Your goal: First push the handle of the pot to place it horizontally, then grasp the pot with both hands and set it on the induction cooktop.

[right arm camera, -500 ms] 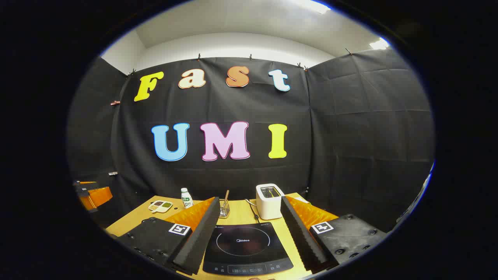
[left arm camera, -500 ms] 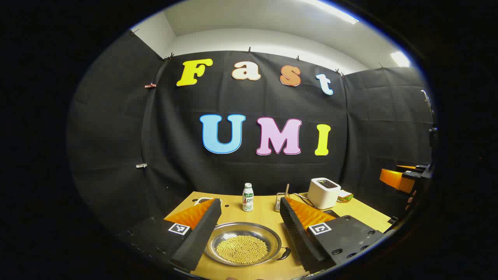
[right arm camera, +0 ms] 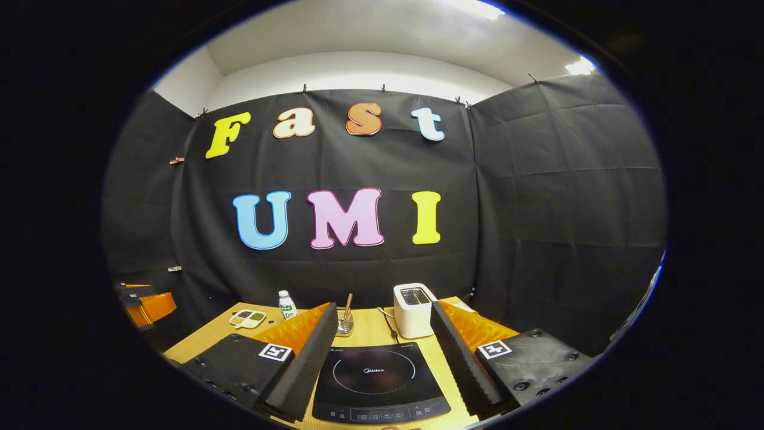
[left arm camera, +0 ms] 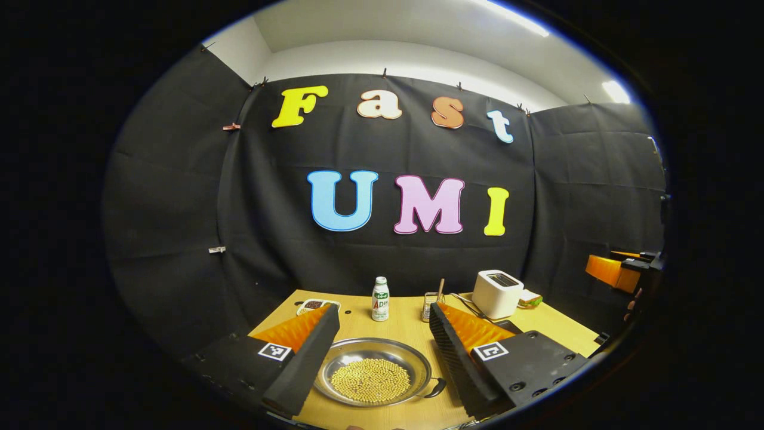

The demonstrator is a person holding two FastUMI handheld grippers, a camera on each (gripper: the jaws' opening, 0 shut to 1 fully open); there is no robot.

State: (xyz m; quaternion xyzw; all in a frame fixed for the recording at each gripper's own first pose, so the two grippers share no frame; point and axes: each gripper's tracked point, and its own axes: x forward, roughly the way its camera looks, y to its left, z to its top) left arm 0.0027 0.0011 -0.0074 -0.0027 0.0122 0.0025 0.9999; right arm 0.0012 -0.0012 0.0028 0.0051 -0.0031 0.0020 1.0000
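The left hand-held gripper (left arm camera: 376,358) is wide open above the pot (left arm camera: 373,378) of yellow beans on the desk (left arm camera: 406,322). The right hand-held gripper (right arm camera: 379,364) is wide open too, above the induction cooktop (right arm camera: 376,382).

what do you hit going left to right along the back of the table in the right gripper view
sectioned dish → white bottle → wire holder with a stick → toaster
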